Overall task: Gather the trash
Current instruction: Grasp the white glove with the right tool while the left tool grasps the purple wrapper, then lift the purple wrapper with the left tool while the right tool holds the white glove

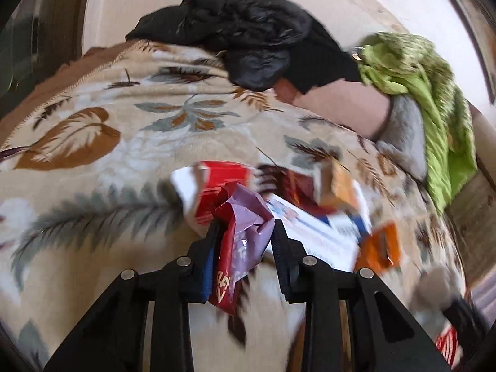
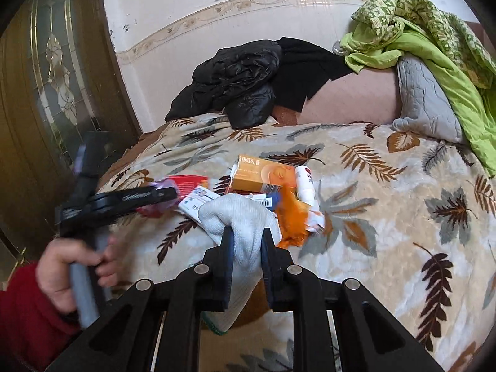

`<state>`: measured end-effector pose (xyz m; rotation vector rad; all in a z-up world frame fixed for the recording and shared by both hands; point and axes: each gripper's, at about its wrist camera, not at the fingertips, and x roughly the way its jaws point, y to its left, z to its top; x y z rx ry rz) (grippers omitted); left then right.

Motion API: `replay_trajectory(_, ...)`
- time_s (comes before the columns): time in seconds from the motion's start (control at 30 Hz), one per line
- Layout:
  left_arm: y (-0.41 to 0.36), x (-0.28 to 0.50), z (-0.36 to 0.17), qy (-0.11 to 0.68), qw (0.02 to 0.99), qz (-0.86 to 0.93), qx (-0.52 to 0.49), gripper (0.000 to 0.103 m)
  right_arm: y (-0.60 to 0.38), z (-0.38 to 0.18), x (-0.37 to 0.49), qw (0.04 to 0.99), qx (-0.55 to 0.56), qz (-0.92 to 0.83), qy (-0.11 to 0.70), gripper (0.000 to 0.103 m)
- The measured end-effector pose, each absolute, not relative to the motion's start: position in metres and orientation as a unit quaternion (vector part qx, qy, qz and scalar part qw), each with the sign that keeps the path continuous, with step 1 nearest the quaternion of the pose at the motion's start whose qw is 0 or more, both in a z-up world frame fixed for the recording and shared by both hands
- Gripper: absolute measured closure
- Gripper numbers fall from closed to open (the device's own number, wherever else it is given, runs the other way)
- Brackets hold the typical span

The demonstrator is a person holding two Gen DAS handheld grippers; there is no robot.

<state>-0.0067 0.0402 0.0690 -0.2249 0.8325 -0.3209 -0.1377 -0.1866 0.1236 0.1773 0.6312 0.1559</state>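
While my left claw (image 1: 241,235) pinches a purple-and-red wrapper (image 1: 240,232) and my right claw (image 2: 246,241) a white glove (image 2: 238,217), both mid-bed (image 2: 387,204), picking up is underway; next, carry them off.

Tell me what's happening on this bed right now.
A person is clearing litter off the leaf-patterned blanket with hand-held tongs. The left tongs have a crumpled red-and-purple wrapper between their fingers. The right tongs are shut on a white knitted glove. An orange box and other packaging lie ahead.

A leaf-patterned blanket (image 2: 372,186) covers the bed, bearing a black jacket (image 2: 235,83), grey pillow (image 2: 424,99) and scattered packaging (image 2: 263,176).
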Motion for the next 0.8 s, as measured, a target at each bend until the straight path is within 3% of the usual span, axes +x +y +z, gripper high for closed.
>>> replay_trajectory(0.3,0.04,-0.093,0.081,0.39,0.893,-0.209,-0.081,0.072,-0.194,0.12,-0.16,0.939,0.103,0.072,0.322,0.085)
replay_trajectory(0.67,0.068,-0.126,0.088,0.383,0.89,-0.213,-0.129,0.072,-0.189,0.125,-0.181,0.94,0.112,0.078,0.314,0.085)
replay_trajectory(0.8,0.056,-0.132,0.089,0.378,0.899,-0.197,-0.098,0.072,-0.189,0.126,-0.185,0.942,0.107,0.068,0.312,0.085)
